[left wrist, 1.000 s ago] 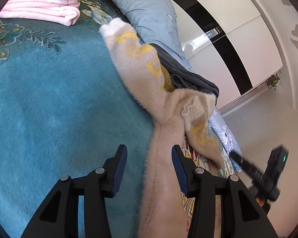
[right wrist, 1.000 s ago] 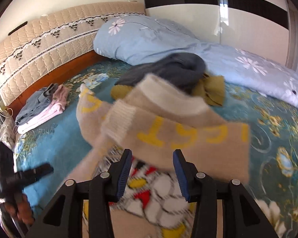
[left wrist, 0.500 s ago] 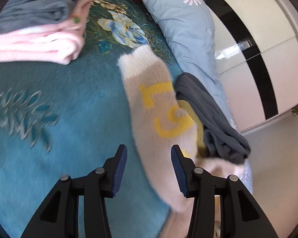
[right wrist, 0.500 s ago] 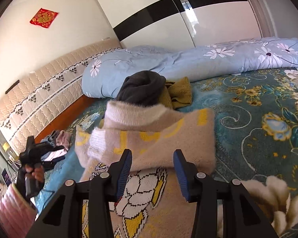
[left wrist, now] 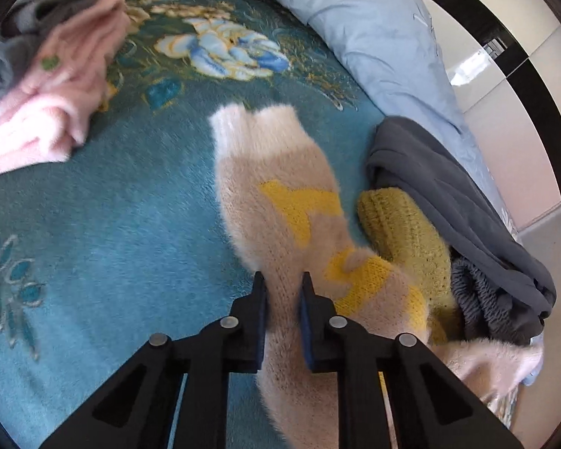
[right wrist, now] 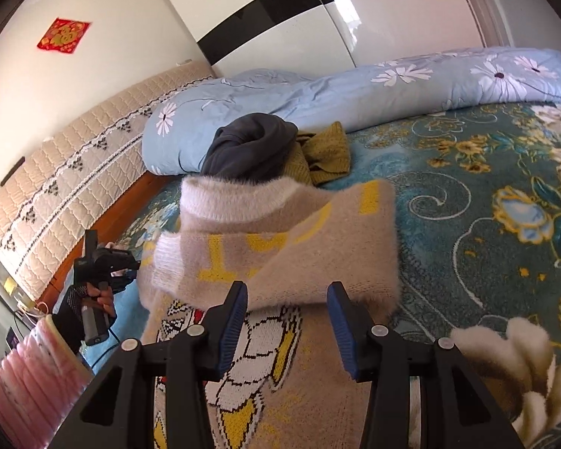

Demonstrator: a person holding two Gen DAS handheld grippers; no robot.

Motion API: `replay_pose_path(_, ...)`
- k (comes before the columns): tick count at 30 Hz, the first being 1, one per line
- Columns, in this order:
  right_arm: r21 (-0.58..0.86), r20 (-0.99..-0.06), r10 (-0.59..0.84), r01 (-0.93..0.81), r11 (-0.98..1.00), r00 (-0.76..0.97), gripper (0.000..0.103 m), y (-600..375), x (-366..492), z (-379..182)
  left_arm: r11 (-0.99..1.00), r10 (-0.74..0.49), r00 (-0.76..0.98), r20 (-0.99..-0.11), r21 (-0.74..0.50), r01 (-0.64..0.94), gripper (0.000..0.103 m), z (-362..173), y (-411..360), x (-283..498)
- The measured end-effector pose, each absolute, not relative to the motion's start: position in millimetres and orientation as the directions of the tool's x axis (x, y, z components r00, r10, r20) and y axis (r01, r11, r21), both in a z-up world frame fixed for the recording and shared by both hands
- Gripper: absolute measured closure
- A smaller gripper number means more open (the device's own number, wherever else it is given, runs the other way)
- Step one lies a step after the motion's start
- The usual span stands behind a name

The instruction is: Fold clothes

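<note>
Left gripper (left wrist: 282, 292) has closed onto sweater sleeve (left wrist: 280, 202), now clamped; right gripper (right wrist: 288, 321) released above sweater (right wrist: 280, 247).

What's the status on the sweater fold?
Left gripper shut on beige sweater sleeve. Right gripper open over sweater body. Grey garment and mustard knit crowd the sleeve.

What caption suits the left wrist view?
Left gripper pinches the fuzzy beige sweater's yellow-lettered sleeve over the teal floral blanket.
</note>
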State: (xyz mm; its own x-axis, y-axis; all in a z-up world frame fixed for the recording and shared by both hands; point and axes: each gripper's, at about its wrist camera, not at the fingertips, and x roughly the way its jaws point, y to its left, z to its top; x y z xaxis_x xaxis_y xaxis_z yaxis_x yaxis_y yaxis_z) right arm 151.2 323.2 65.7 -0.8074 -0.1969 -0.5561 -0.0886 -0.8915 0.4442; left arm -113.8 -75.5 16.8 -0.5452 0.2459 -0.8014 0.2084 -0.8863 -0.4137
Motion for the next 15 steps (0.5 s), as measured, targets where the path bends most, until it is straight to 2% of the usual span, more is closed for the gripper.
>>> replay_pose_path(3, 0.456, -0.551, -0.196, -0.096, -0.885, -0.811, 0.055, 325, 152, 66, -0.920, 0.161, -0.628, -0.761, -0.346, 0.183, 0.090, 52, -70, -92)
replay_pose_path(7, 0.455, -0.548, -0.195, -0.094, -0.886, -0.813, 0.055, 322, 153, 66, -0.980, 0.084, -0.773, -0.629, -0.192, 0.050, 0.091, 123, -34, -55)
replay_pose_path(9, 0.443, -0.548, -0.189, -0.091, -0.892, -0.815, 0.055, 320, 153, 68, -0.993, 0.100, -0.831, -0.547, -0.104, -0.052, 0.091, 156, -5, -38)
replay_pose_path(12, 0.444, -0.551, -0.175, -0.108, -0.890, -0.816, 0.055, 321, 154, 67, -0.968, 0.198, -0.864, -0.464, 0.043, -0.245, 0.091, 187, 56, 6)
replay_pose_path(15, 0.453, -0.556, -0.163, -0.133, -0.882, -0.815, 0.055, 325, 155, 66, -0.905, 0.300, -0.832, -0.466, 0.137, -0.403, 0.091, 181, 118, 40)
